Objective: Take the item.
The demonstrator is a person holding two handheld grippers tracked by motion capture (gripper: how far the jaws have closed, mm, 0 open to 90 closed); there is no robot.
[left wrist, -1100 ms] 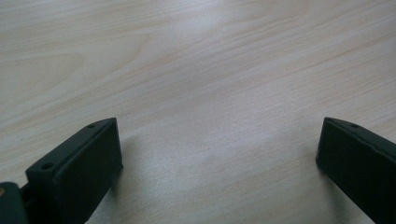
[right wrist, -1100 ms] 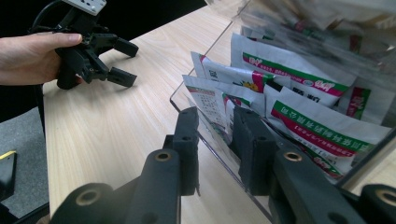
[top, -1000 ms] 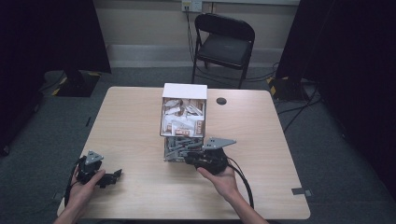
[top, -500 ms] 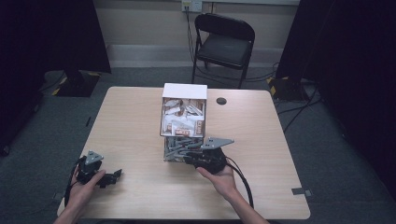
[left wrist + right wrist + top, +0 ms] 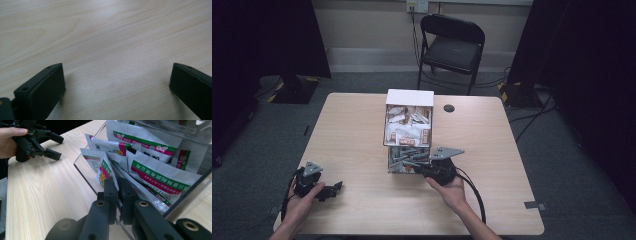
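Note:
A clear plastic bin [image 5: 393, 165] at the table's middle holds white sachets [image 5: 155, 173] with green and red bands. My right gripper [image 5: 410, 168] reaches into its near side. In the right gripper view, my right gripper [image 5: 118, 192] has its jaws closed on the edge of a flower-printed sachet [image 5: 106, 171], just over the bin's clear wall [image 5: 85, 172]. My left gripper [image 5: 334, 191] rests on the table [image 5: 352, 130] at the front left, held by a hand. Its jaws stand wide apart over bare wood, and my left gripper [image 5: 117, 82] has nothing between them.
A white open box [image 5: 409, 97] of brown-and-white packets stands right behind the clear bin. A small black disc [image 5: 448, 108] lies on the table to its right. A black folding chair [image 5: 452, 45] stands beyond the far edge. The other gripper [image 5: 53, 146] shows far left in the right gripper view.

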